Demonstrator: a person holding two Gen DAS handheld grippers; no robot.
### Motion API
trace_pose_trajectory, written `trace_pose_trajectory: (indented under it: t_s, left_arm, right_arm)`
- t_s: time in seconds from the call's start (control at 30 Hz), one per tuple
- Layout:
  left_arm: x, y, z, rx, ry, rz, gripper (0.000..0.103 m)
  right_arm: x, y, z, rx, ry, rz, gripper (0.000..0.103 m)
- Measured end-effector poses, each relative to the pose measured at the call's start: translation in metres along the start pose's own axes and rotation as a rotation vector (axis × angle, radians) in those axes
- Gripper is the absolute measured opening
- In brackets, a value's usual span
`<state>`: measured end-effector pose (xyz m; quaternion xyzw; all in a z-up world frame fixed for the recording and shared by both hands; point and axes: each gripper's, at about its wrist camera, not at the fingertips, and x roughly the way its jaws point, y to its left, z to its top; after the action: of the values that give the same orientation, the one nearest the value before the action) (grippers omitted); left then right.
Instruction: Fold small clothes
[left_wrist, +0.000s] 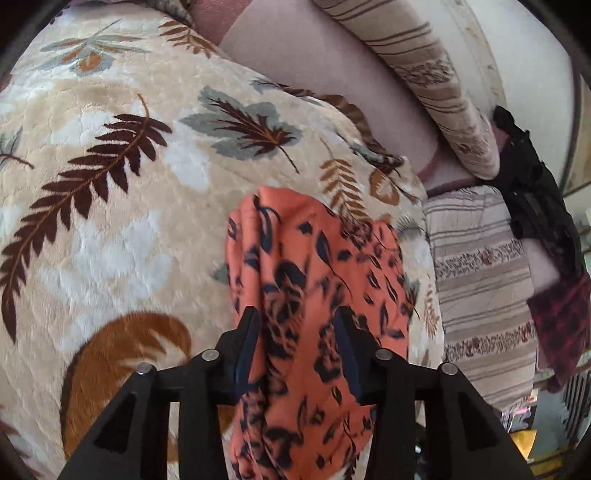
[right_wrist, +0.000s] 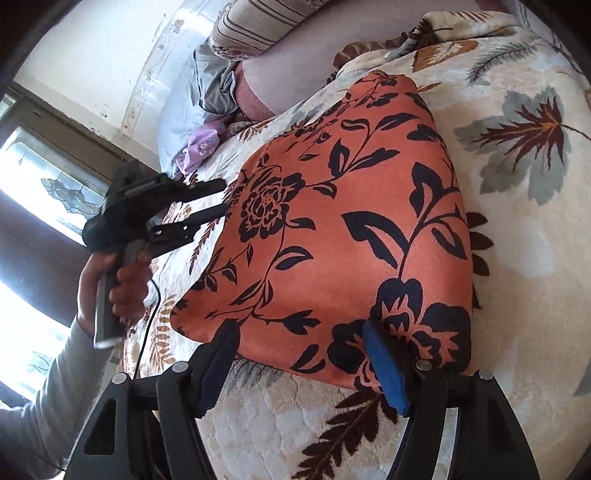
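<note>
A: What did the left gripper (left_wrist: 295, 332) have?
B: Its jaws stood apart with the orange cloth (left_wrist: 314, 295) bunched between them; I couldn't tell whether the pads pressed it. From the right wrist camera, the same gripper (right_wrist: 221, 201) sat at the cloth's left edge, held by a hand (right_wrist: 118, 288) in a pale grey sleeve (right_wrist: 59, 387).
A: And the right gripper (right_wrist: 299, 354)?
B: Parted wide, fingers just over the near edge, clamping nothing (one pad was blue).
A: How did the cloth look?
B: Smooth orange fabric (right_wrist: 351, 206) printed with black flowers and leaves, lying as a flat, roughly four-sided shape on a cream leaf-patterned blanket (right_wrist: 517, 258) beside striped bedding (left_wrist: 480, 277).
</note>
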<state>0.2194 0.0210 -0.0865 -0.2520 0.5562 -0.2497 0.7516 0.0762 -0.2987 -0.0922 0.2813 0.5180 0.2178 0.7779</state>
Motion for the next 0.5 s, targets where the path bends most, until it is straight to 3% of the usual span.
trace_pose_trajectory:
  t_s: [0.03, 0.1, 0.17, 0.2, 0.23, 0.27, 0.37, 0.5]
  left_arm:
    - [-0.005, -0.006, -0.014, 0.025, 0.004, -0.007, 0.057]
    - [-0.013, -0.014, -0.041, 0.072, -0.003, -0.013, 0.057]
    - [-0.010, -0.018, -0.062, 0.127, 0.005, 0.033, 0.056]
    - [-0.004, -0.016, -0.069, 0.143, 0.011, 0.077, 0.041]
    - [0.003, -0.011, -0.073, 0.142, 0.022, 0.134, 0.018]
    - [0.008, -0.004, -0.076, 0.136, 0.030, 0.178, 0.014]
    - [0.009, 0.008, -0.076, 0.091, 0.020, 0.141, 0.017]
    - [0.005, 0.000, -0.075, 0.110, 0.017, 0.169, 0.017]
  right_arm:
    - [0.000, -0.001, 0.001, 0.008, 0.003, 0.005, 0.074]
    - [-0.002, -0.001, 0.004, 0.028, 0.009, 0.017, 0.074]
    - [-0.012, -0.004, 0.006, 0.082, -0.011, 0.051, 0.074]
    - [-0.022, -0.006, 0.006, 0.112, -0.042, 0.079, 0.074]
    - [-0.034, -0.008, 0.005, 0.134, -0.082, 0.100, 0.074]
    - [-0.047, -0.011, 0.004, 0.151, -0.124, 0.109, 0.074]
    - [-0.075, -0.033, 0.005, 0.226, -0.189, 0.071, 0.074]
    - [-0.065, -0.080, 0.015, 0.400, -0.132, 0.102, 0.075]
